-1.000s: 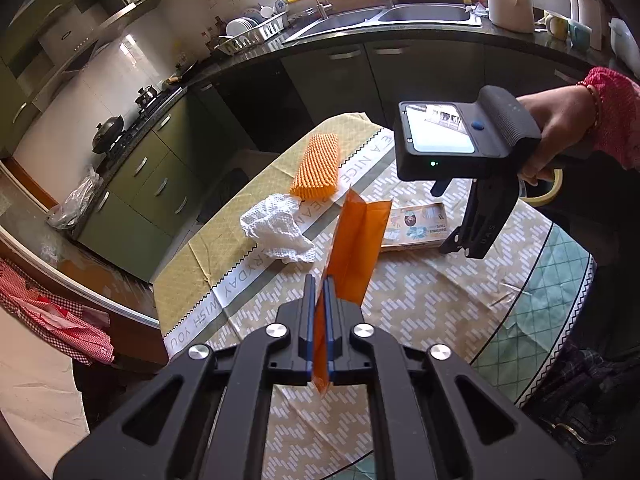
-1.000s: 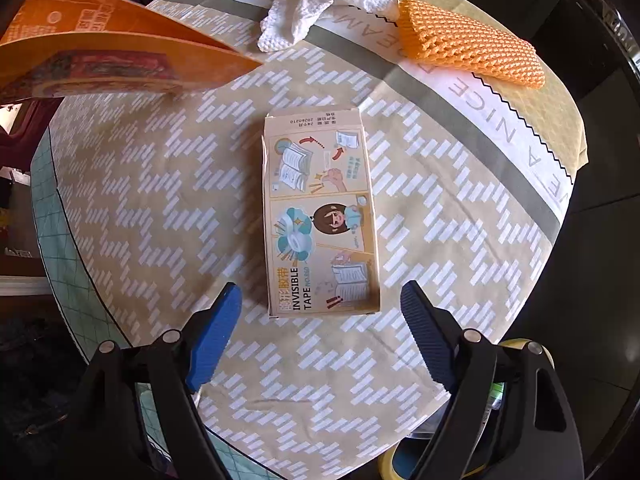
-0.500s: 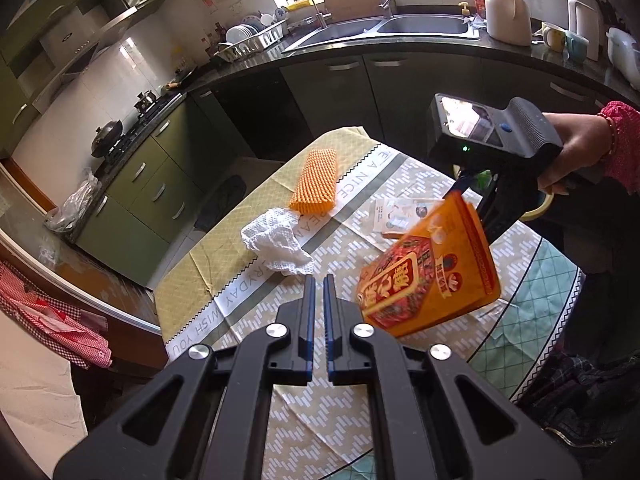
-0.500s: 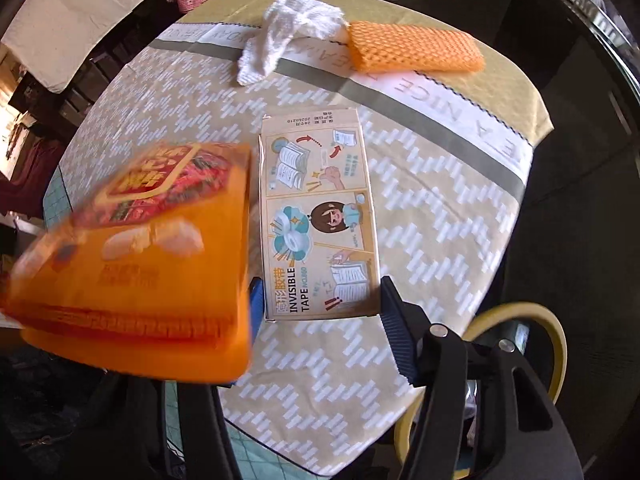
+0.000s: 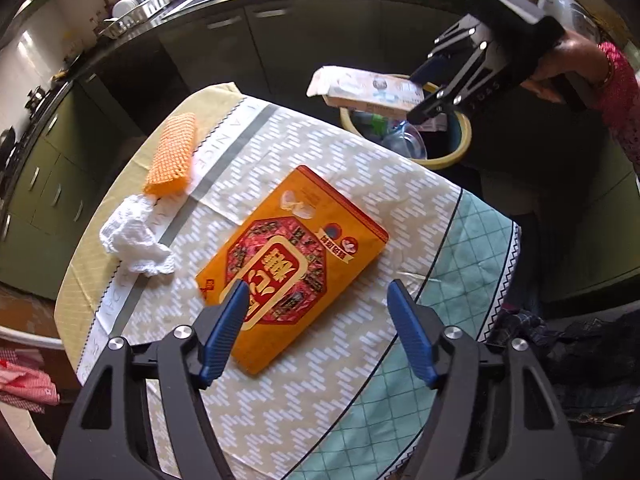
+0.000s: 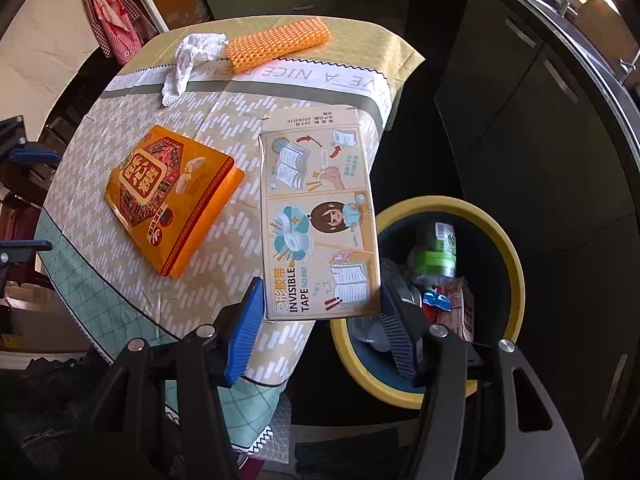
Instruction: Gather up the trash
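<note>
My right gripper (image 6: 322, 320) is shut on the near end of a flat invisible-tape box (image 6: 316, 216) and holds it in the air, partly over the table edge and partly over the yellow-rimmed trash bin (image 6: 508, 248). In the left wrist view the box (image 5: 368, 90) hangs above the bin (image 5: 460, 148). My left gripper (image 5: 316, 332) is open and empty, just above the near end of an orange snack bag (image 5: 292, 260) lying flat on the table. The bag also shows in the right wrist view (image 6: 172, 196).
An orange mesh sponge (image 5: 172, 156) and a crumpled white cloth (image 5: 136, 240) lie at the table's far left. The bin holds a plastic bottle (image 6: 434, 256) and wrappers. Kitchen cabinets (image 5: 280, 40) stand behind the table.
My left gripper let go of the orange bag, which dropped flat on the table, and then opened wide. My right gripper closed on the tape box and lifted it toward the bin.
</note>
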Action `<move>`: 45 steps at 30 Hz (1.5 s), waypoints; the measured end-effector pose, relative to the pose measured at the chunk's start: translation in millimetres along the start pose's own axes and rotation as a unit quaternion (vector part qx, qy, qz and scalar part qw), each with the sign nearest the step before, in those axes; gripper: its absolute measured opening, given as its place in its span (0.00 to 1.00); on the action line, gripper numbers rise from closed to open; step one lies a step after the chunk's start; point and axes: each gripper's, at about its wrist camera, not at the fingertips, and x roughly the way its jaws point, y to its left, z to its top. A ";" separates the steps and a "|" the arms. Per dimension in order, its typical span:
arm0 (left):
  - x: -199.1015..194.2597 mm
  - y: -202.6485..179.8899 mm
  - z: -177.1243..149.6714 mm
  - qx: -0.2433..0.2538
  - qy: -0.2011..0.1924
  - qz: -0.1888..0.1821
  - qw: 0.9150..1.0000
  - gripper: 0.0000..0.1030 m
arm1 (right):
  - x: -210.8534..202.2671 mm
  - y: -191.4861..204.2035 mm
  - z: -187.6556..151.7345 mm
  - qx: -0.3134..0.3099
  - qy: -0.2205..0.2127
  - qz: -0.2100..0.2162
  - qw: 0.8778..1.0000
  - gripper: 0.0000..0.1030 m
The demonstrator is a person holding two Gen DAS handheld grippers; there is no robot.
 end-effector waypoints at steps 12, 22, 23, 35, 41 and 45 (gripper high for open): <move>61.9 -62.5 -20.8 0.223 -0.027 0.145 0.964 0.63 | -5.5 -21.2 -20.9 0.029 -0.002 0.008 1.000 0.55; 82.8 -75.0 -16.1 0.242 -0.028 0.133 0.961 0.61 | -7.9 -17.9 -16.9 0.029 -0.006 0.013 0.999 0.55; 84.1 -78.2 -13.6 0.243 -0.031 0.132 0.960 0.61 | -8.1 -18.0 -17.3 0.029 -0.006 0.013 0.999 0.55; 108.0 -75.3 1.0 0.244 -0.003 0.156 0.957 0.23 | -11.8 -31.2 -26.6 0.045 -0.011 0.014 0.999 0.55; 89.0 -48.7 7.7 0.185 -0.028 0.147 0.971 0.01 | -13.4 -31.5 -27.4 0.043 -0.012 0.016 0.999 0.55; 70.6 -33.2 10.5 0.160 -0.045 0.151 0.975 0.00 | -16.8 -31.1 -26.1 0.043 -0.017 0.015 0.999 0.55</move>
